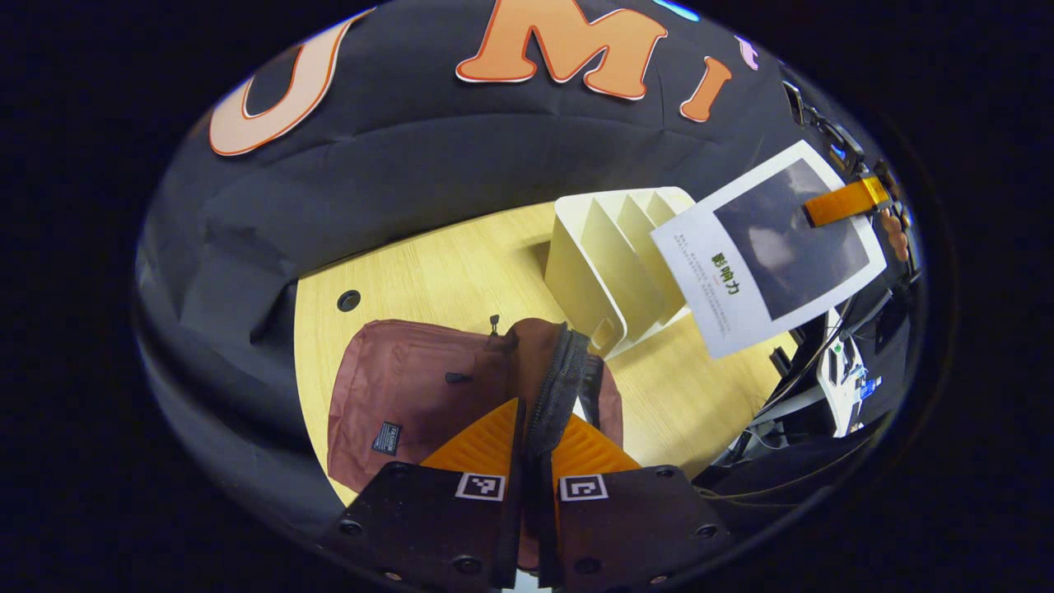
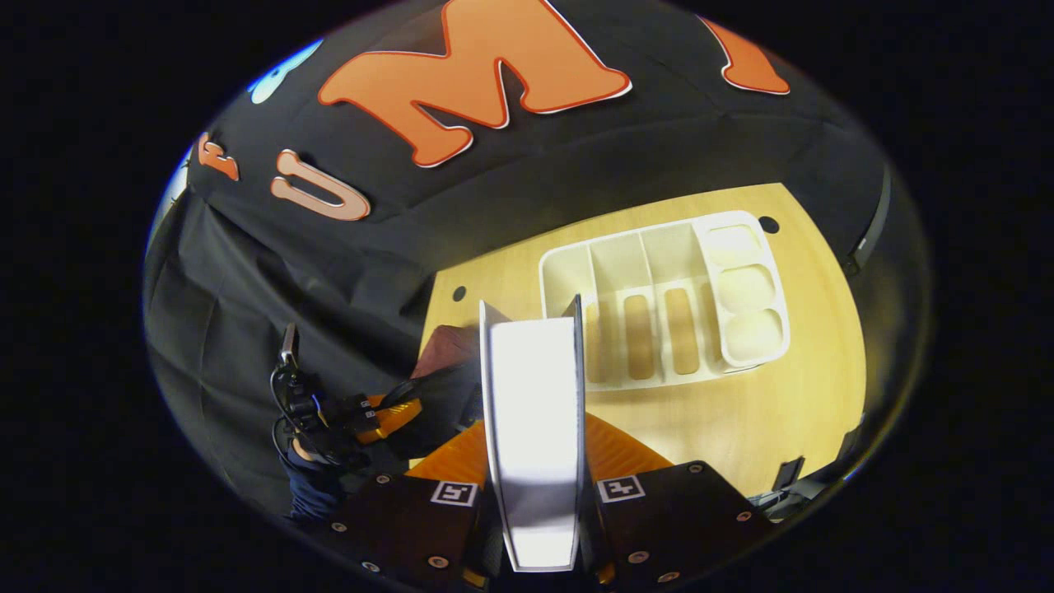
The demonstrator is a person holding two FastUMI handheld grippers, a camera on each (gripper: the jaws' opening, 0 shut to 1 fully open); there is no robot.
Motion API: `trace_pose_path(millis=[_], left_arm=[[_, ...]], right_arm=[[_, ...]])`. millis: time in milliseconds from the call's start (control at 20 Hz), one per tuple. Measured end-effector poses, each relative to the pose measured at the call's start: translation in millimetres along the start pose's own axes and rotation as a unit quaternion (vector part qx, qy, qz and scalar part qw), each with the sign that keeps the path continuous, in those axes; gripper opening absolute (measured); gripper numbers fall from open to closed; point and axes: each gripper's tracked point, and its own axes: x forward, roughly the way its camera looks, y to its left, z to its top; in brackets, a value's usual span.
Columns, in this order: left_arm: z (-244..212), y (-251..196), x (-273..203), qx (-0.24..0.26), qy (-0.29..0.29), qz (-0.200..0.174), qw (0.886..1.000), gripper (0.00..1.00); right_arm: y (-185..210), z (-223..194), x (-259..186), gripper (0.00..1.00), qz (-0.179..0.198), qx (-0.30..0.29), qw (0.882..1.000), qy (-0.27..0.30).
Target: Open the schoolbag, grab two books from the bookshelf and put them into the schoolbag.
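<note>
Left gripper view: your left gripper (image 1: pixel 535 441) pinches the bag's (image 1: pixel 403 395) zipper edge; your right gripper (image 2: pixel 535 461) clamps the book (image 2: pixel 535 412) edge-up, bag lying to its left.

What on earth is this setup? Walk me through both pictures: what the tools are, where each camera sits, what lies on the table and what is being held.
No robot here: a person carries a two-finger tool in each hand, and a fisheye camera rides on each tool, looking along its fingers.

In the left gripper view, the left tool pinches the zipper edge of the reddish-brown schoolbag, which lies on the wooden table. Behind it stands a cream bookshelf with dividers. The white book at the upper right is carried by the other tool.

In the right gripper view, the right tool clamps that book, seen edge-on. The bookshelf shows from above, its slots looking empty. The left tool appears at the lower left, by the bag.
</note>
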Motion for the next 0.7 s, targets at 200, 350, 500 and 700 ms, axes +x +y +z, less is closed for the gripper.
trace_pose_path(millis=[200,350,500,700], left_arm=[[5,1,-7,0.0,-0.007,0.001,1.0,0.1],[8,-2,-9,-0.005,-0.015,-0.01,1.0,0.1],[8,-2,-9,-0.01,-0.016,-0.007,1.0,0.1],[8,-5,-13,-0.015,-0.022,-0.004,1.0,0.1]], right_arm=[[16,-32,27,0.38,0.053,0.013,0.998,0.02],[25,-58,61,0.38,0.094,0.022,0.995,0.031],[27,-86,93,0.38,0.125,0.065,0.988,0.056],[25,-106,142,0.38,0.12,0.101,0.986,0.063]])
